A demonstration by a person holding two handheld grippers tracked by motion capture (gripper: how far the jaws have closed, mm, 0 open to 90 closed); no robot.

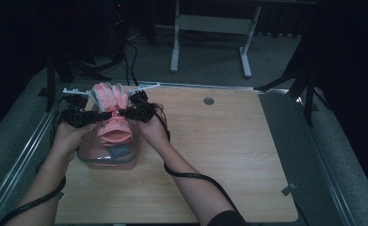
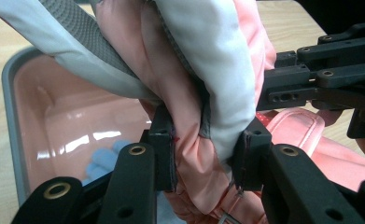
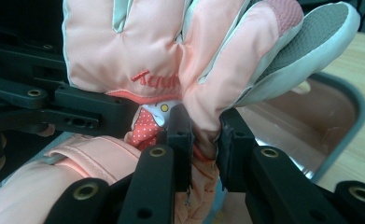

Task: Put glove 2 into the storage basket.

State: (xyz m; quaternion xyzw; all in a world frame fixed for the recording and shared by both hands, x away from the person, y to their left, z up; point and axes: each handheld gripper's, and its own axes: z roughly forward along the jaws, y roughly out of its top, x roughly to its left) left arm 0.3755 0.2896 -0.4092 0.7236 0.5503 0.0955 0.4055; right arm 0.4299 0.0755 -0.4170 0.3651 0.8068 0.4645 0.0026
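A padded pink and white glove is held up between both grippers over a clear plastic box at the table's left. My left gripper is shut on the glove's left side, its pads pinching pink fabric. From the other side my right gripper is shut on the glove near the wrist, its pads squeezing a fold. The glove's cuff hangs down over the box. Red lettering and a small patch show on the glove in the right gripper view.
Inside the box lies something blue, partly hidden. The wooden table stretches to the right, with a round grommet near its far edge. Metal rails frame the table; a desk's legs stand beyond.
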